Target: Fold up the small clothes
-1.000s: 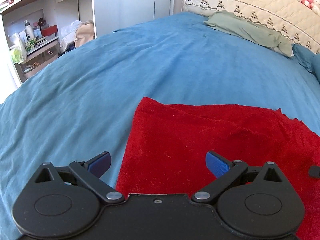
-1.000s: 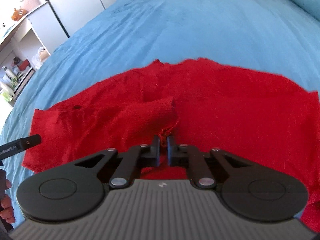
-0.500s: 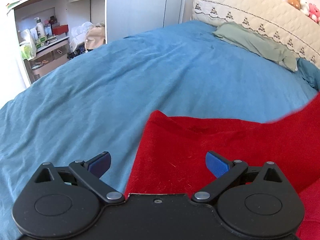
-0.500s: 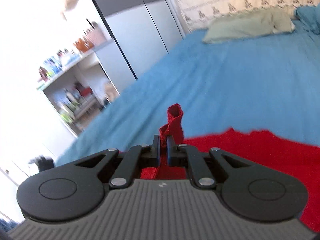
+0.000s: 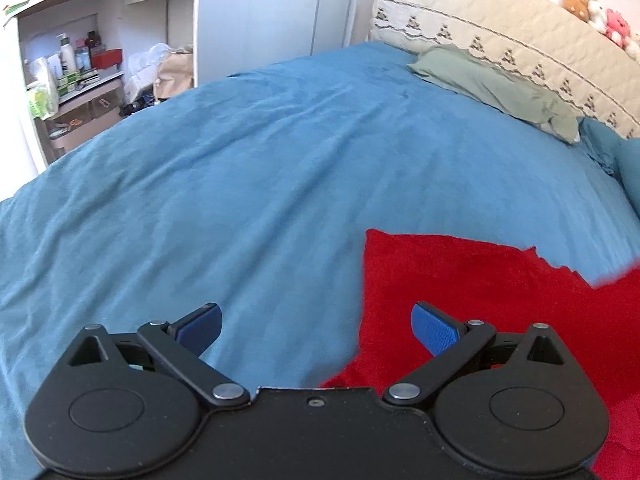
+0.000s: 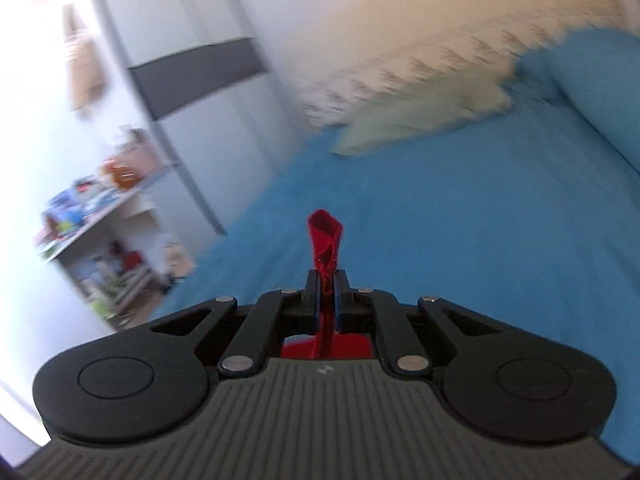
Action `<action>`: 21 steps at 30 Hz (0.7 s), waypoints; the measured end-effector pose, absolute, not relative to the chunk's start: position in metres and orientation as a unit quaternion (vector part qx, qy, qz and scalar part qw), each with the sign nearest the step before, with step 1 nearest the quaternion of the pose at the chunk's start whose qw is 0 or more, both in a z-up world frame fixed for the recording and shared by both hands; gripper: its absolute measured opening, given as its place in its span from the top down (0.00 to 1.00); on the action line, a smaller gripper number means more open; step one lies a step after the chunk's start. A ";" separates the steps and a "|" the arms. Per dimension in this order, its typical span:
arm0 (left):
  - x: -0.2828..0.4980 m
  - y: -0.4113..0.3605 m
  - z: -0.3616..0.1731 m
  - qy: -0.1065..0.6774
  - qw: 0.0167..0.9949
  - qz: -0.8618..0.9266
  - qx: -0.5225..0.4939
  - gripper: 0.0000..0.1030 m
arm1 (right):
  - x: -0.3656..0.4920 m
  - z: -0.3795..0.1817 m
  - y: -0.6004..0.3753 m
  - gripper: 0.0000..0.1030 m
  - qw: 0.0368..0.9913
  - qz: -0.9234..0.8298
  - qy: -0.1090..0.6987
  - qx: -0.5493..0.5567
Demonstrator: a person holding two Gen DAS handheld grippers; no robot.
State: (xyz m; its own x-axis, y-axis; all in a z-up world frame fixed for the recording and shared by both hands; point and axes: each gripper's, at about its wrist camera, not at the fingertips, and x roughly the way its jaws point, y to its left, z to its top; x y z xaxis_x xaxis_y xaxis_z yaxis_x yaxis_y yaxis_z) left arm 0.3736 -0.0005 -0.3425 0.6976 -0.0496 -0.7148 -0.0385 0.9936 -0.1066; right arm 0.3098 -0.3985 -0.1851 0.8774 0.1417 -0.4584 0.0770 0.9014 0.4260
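While the right gripper (image 6: 325, 280) pinches only a thin tuck of the red cloth (image 5: 480, 300), it could slip (left gripper (image 5: 316, 326) spread, empty).

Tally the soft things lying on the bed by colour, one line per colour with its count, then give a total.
Red: 1, the red garment, a bit of it pinched in the right claw
Green: 1, the green pillow
Blue: 1, the blue pillow at the head of the blue bedspread
Total: 3

Red garment (image 5: 480, 280), blue bedspread (image 5: 240, 180).
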 end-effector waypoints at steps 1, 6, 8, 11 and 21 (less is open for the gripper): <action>0.375 -0.004 -0.343 0.390 0.919 -0.007 -0.054 0.00 | 0.307 -0.196 -0.407 0.79 0.939 -0.007 0.261 0.224; 0.378 -0.018 -0.347 0.393 0.919 -0.023 -0.036 0.00 | 0.300 -0.246 -0.414 0.79 0.921 -0.055 0.313 0.224; 0.379 -0.022 -0.348 0.393 0.919 -0.029 -0.024 0.00 | 0.297 -0.257 -0.413 0.79 0.919 -0.068 0.323 0.218; 0.380 -0.029 -0.350 0.392 0.919 -0.039 -0.007 0.00 | 0.296 -0.276 -0.414 0.79 0.914 -0.099 0.349 0.183; 0.379 -0.052 -0.349 0.379 0.921 -0.077 0.041 0.00 | 0.301 -0.371 -0.433 0.63 0.882 -0.154 0.434 0.100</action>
